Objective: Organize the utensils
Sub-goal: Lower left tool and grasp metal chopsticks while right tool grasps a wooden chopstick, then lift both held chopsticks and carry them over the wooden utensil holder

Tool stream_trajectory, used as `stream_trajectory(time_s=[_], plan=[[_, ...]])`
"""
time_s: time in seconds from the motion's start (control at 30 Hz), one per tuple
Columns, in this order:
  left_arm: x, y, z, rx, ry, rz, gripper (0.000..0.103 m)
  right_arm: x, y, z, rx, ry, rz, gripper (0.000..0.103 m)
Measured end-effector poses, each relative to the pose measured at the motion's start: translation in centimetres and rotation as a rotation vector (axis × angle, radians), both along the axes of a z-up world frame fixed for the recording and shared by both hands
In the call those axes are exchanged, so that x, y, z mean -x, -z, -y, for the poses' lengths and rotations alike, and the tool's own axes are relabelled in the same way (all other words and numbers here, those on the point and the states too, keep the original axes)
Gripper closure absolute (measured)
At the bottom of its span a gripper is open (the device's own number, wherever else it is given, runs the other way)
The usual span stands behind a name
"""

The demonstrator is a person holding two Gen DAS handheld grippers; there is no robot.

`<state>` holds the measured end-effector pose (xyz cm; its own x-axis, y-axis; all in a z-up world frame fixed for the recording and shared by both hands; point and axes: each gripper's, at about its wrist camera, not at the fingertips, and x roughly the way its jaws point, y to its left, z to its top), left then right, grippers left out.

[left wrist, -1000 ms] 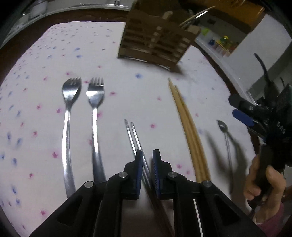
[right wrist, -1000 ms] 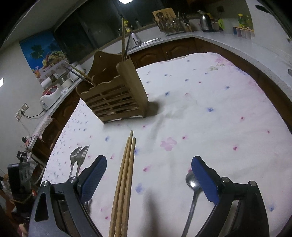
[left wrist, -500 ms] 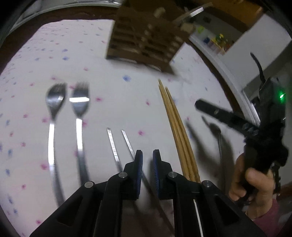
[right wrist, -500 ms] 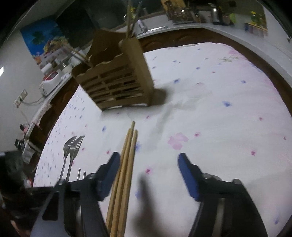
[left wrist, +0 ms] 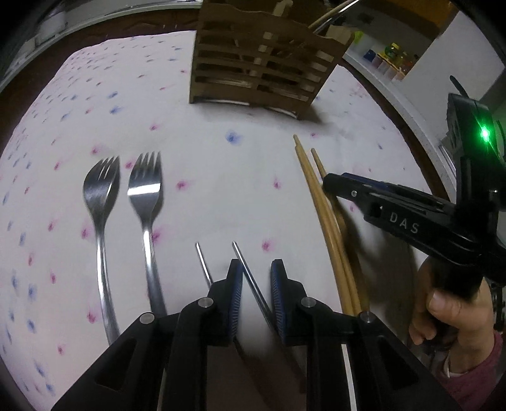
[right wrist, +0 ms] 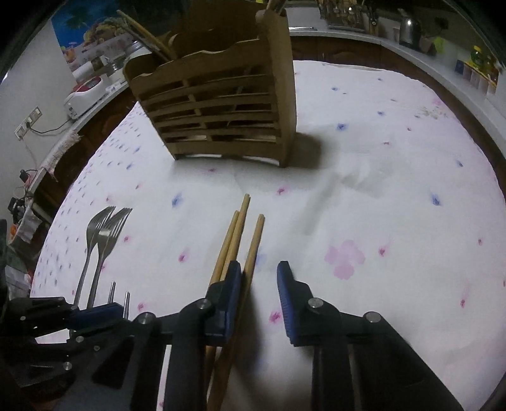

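Two forks [left wrist: 104, 202] [right wrist: 101, 240] lie side by side on the flowered cloth, left of two metal chopsticks [left wrist: 202, 262]. My left gripper [left wrist: 256, 278] has a narrow gap between its pads, with one metal chopstick [left wrist: 249, 278] lying in it. Several wooden chopsticks [left wrist: 319, 215] [right wrist: 234, 246] lie to the right. My right gripper [right wrist: 259, 284] is low over them, jaws partly open, one wooden chopstick [right wrist: 253, 249] between the pads. A slatted wooden utensil holder [left wrist: 265, 72] [right wrist: 218, 107] stands behind.
The holder holds a few wooden chopsticks [right wrist: 142, 31] and a metal handle [left wrist: 332, 15]. The cloth ends at a dark table edge [left wrist: 408, 120]. Counters with jars [right wrist: 474, 72] and appliances [right wrist: 85, 95] lie beyond.
My right gripper has swung left from over the spoon to the wooden chopsticks and narrowed its jaws. My left gripper has opened slightly, and the two metal chopsticks have spread apart.
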<state>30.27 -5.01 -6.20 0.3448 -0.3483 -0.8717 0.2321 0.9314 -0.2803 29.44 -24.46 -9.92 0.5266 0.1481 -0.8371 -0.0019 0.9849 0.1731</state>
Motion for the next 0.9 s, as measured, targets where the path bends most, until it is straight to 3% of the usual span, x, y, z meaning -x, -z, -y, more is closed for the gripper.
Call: stream_trajectory(time_s=[0.17,0.3,0.37,0.4,0.53,0.67,0.9], plan=[[-0.7,0.2,0.6,-0.033,0.041,0.005,0.084,-1.7,-0.1,0.0,0.002,-0.016,-0.02,0.079],[-0.8,0.4,1.2,-0.068,0.052,0.029,0.096,-2.6,0.0,-0.5,0.031,-0.035,-0.01,0.077],[-1.0,0.6,0.9,-0.043,0.043,0.031,0.098,-2.5,0.1,-1.1,0.088,-0.043,-0.003,0.084],[-1.1,0.6,0.9,-0.038,0.03,0.033,0.099,-2.3,0.0,-1.2,0.099,-0.042,0.0,0.094],[-0.8,0.3,0.8,-0.025,0.019,0.04,0.101,-1.2,-0.7,0.1,-0.035,-0.023,-0.002,0.098],[0.2,-1.5,0.2,0.016,0.014,0.069,0.101,1.5,-3.7,1.4,-0.115,-0.008,0.064,0.098],[3.7,-7.5,-1.3,0.078,0.027,0.183,0.101,5.7,-10.3,2.1,-0.127,-0.008,0.208,0.098]])
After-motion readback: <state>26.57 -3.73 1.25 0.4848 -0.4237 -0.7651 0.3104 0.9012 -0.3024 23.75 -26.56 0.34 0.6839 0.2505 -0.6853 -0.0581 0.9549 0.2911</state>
